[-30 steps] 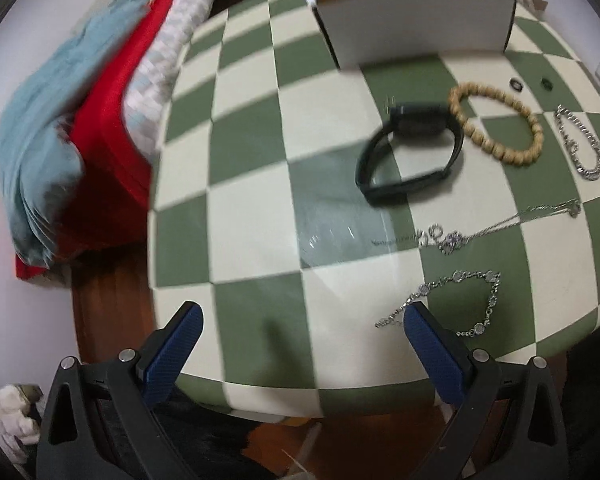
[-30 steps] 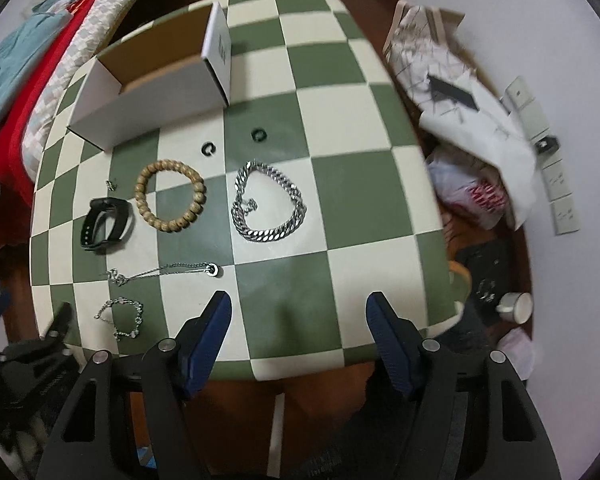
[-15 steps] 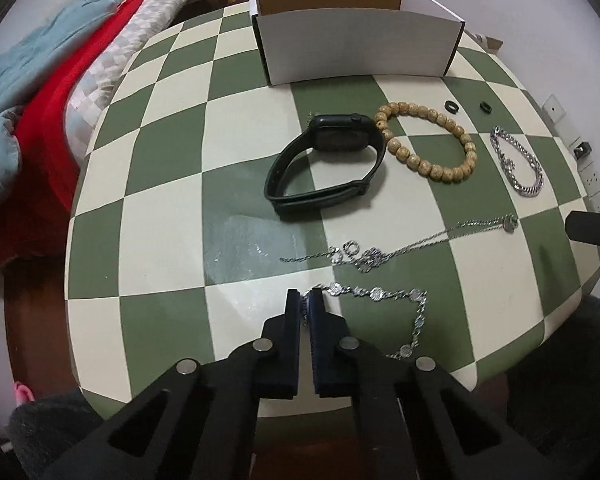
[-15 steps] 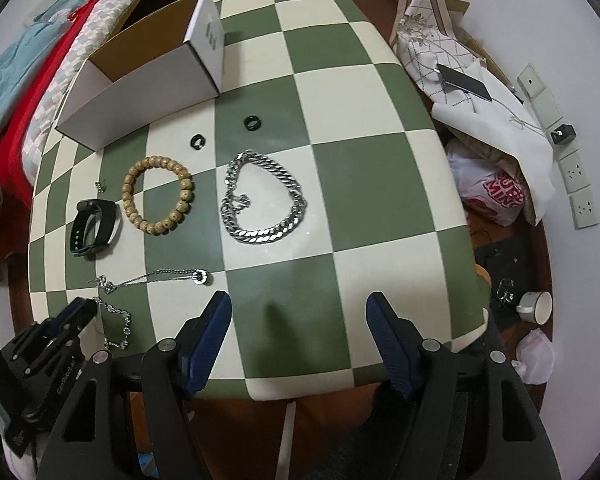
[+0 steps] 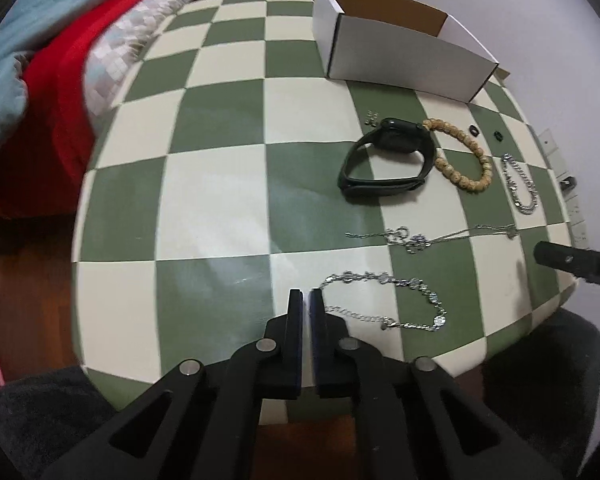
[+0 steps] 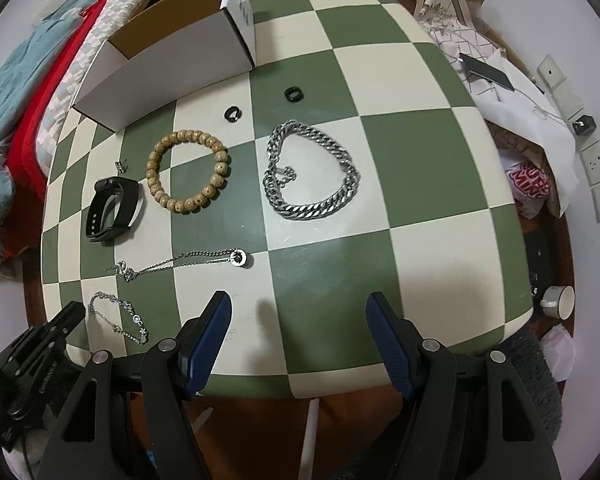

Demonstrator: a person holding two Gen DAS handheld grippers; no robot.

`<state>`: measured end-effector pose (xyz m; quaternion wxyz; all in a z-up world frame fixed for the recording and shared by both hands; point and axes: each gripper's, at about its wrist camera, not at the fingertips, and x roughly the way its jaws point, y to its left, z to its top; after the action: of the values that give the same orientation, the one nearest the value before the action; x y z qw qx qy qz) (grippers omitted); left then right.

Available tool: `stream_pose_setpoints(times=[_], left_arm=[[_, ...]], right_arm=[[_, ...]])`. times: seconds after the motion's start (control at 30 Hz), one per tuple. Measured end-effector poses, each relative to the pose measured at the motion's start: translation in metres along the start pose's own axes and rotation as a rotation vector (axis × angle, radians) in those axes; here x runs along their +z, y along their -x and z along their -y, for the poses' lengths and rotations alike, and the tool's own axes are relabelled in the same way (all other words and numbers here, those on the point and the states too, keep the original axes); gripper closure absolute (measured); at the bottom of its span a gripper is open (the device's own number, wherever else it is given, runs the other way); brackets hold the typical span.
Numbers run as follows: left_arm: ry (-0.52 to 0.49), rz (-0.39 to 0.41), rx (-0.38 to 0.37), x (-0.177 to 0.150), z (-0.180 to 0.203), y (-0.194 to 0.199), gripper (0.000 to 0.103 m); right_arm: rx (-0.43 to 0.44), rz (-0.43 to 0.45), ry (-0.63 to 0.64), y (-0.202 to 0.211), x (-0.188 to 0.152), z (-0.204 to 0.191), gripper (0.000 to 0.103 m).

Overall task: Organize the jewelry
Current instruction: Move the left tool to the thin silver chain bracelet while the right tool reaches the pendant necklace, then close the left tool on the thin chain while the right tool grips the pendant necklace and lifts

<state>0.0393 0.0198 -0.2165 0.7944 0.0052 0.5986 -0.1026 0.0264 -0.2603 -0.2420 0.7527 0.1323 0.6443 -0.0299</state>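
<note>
Jewelry lies on a green-and-cream checkered table (image 6: 420, 160): a thin silver bracelet (image 5: 396, 300) (image 6: 118, 318), a thin necklace with a ring pendant (image 6: 188, 260) (image 5: 428, 238), a black smartwatch (image 5: 388, 160) (image 6: 112, 208), a wooden bead bracelet (image 6: 188, 170) (image 5: 460, 152), a heavy silver chain (image 6: 312, 172) (image 5: 520, 184) and two dark rings (image 6: 232, 113) (image 6: 292, 93). An open white box (image 5: 400, 52) (image 6: 172, 64) stands at the back. My left gripper (image 5: 305, 300) is shut and empty, its tips beside the thin bracelet's left end. My right gripper (image 6: 300, 312) is open and empty over the near edge.
Small earrings (image 5: 371, 118) lie by the watch. Blue, red and patterned bedding (image 5: 52, 60) lies left of the table. Bags and cloth (image 6: 500, 92), wall sockets (image 6: 596, 164) and a cup (image 6: 560, 300) sit on the right. My right gripper's tip shows in the left view (image 5: 572, 260).
My left gripper went from wide open to shut and swung right toward the thin bracelet, then shifted so the table sits further right in view. My right gripper moved closer over the table, still open.
</note>
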Motion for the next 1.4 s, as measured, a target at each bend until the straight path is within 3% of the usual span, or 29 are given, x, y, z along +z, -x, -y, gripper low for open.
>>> stream_pose_setpoints(times=[0.07, 0.13, 0.27, 0.3, 0.4, 0.5, 0.63, 0.77, 1.03, 1.1, 1.17, 1.2, 1.3, 1.4], left_arm=[[-0.021, -0.036, 0.004, 0.002, 0.004, -0.006, 0.078], [-0.060, -0.027, -0.003, 0.002, 0.012, -0.007, 0.048], [-0.185, -0.017, 0.054, -0.002, 0.034, -0.015, 0.045], [-0.191, -0.012, 0.051, -0.004, 0.037, -0.015, 0.050], [-0.220, 0.007, 0.043, -0.007, 0.045, -0.011, 0.103], [-0.257, 0.004, 0.069, -0.012, 0.053, -0.009, 0.103], [-0.221, 0.022, 0.098, -0.010, 0.047, -0.004, 0.103], [-0.145, 0.064, 0.103, -0.006, 0.031, 0.016, 0.103], [-0.118, 0.122, 0.128, 0.008, 0.013, 0.044, 0.103], [-0.109, 0.133, 0.146, 0.011, 0.015, 0.048, 0.103], [-0.111, 0.140, 0.152, 0.017, 0.014, 0.048, 0.103], [-0.111, 0.145, 0.153, 0.017, 0.015, 0.050, 0.103], [-0.106, 0.151, 0.143, 0.019, 0.015, 0.051, 0.103], [-0.083, 0.129, 0.080, 0.019, 0.011, 0.047, 0.102]], right_arm=[[-0.005, 0.000, 0.006, -0.001, 0.001, -0.002, 0.032], [-0.009, 0.005, 0.008, -0.002, 0.001, -0.003, 0.032], [-0.012, 0.003, 0.002, -0.005, 0.003, -0.002, 0.032], [-0.014, -0.001, 0.002, -0.007, 0.002, -0.002, 0.032], [-0.018, -0.012, 0.002, -0.013, 0.002, -0.002, 0.032], [-0.028, -0.008, 0.008, -0.015, 0.000, -0.003, 0.031], [-0.040, 0.007, 0.010, -0.017, 0.001, -0.006, 0.032], [-0.011, 0.041, 0.008, -0.014, 0.001, -0.006, 0.046], [-0.016, 0.135, 0.107, -0.018, 0.000, -0.032, 0.057], [-0.069, 0.171, 0.166, -0.020, -0.004, -0.044, 0.066], [-0.106, 0.203, 0.222, -0.021, -0.005, -0.058, 0.090], [-0.130, 0.223, 0.248, -0.022, -0.008, -0.062, 0.092], [-0.145, 0.258, 0.271, -0.023, -0.013, -0.069, 0.093], [-0.091, 0.257, 0.203, -0.018, -0.009, -0.060, 0.093]])
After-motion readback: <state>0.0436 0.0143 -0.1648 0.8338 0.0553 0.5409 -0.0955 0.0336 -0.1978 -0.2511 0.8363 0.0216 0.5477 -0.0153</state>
